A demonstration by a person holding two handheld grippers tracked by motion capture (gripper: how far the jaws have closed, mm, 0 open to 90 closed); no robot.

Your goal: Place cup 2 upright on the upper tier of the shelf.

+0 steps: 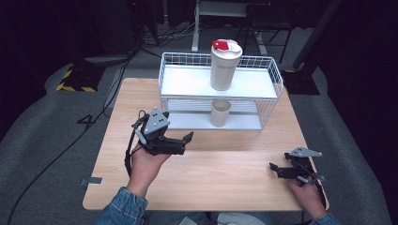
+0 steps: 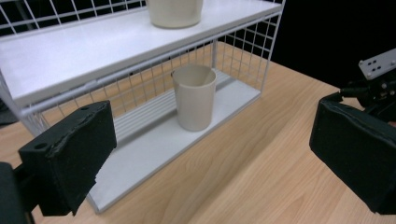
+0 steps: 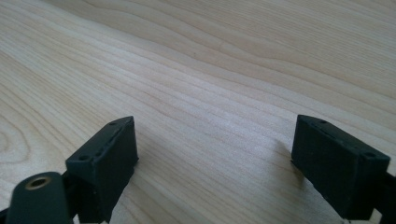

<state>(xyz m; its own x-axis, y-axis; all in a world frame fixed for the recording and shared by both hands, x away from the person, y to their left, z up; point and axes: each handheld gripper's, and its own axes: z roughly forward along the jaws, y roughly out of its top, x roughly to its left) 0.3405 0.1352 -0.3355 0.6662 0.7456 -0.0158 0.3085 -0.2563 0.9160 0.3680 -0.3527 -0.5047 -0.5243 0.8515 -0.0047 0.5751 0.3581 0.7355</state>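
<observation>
**Open cup waited on the lower shelf**

The left gripper [image 1: 184, 139] hung with its jaws spread wide and empty, aimed at the small beige cup [image 2: 194, 101] that stood upright on the lower shelf of the white wire rack [image 1: 274, 77], beneath the tall lidded tumbler [image 1: 224, 64]. The right gripper [image 1: 276, 169] lay low on the wooden table [image 1: 225, 178], jaws apart, holding nothing. The cup looked light and thin-walled, probably smooth and easy to crush or tip; a gentle squeeze across its middle seemed safest.
</observation>
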